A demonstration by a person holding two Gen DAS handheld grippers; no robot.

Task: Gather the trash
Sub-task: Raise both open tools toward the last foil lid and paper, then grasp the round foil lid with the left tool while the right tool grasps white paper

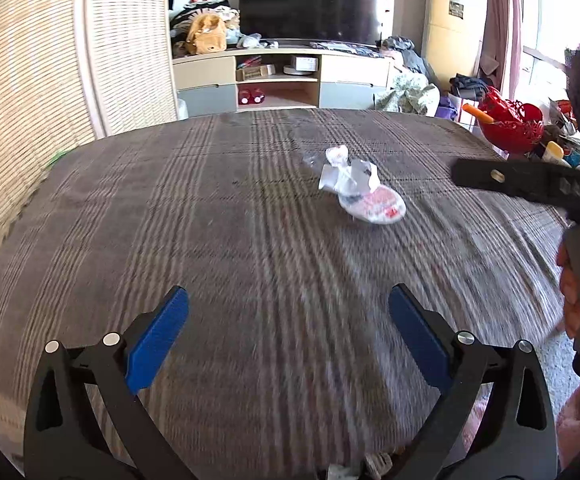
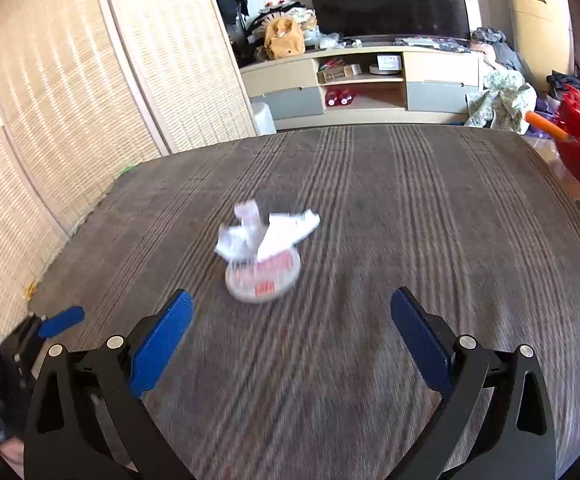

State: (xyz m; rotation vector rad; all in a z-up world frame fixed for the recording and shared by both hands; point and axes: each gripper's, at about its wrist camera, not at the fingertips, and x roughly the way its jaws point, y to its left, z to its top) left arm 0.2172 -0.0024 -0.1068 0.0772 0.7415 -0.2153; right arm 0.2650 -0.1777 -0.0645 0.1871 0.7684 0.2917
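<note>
The left tool (image 1: 288, 312) stands wide open, its two blue pads (image 1: 158, 338) spread far apart with nothing between them and nothing touching them. The right tool (image 2: 291, 314) is spread just as wide, and it too holds nothing. Both hang above the bench (image 1: 210, 220), which is covered in a brown striped cloth, and both point across it toward the TV stand (image 2: 361, 80) at the far wall.

The trash sits near the middle of the bench: a crumpled white paper (image 2: 268, 230) lying on and partly over a round lid (image 2: 266, 278) with red and pink print. In the right wrist view the lid lies just ahead of the pads, a little left of centre, apart from both. In the left wrist view the same pile (image 1: 359, 190) is farther off and to the right.

The right tool's black body juts in from the right edge of the left wrist view, with the person's right hand (image 1: 573, 292) gripping the handle below it; only a few fingers show, the rest cut off by the frame. At the left edge of the right wrist view one blue pad of the left tool shows.

Motion blur smears the cloth and the trash in both views, so the lid's print cannot be read. A red basket (image 1: 509, 124) stands beyond the bench's right edge, partly cut off.
</note>
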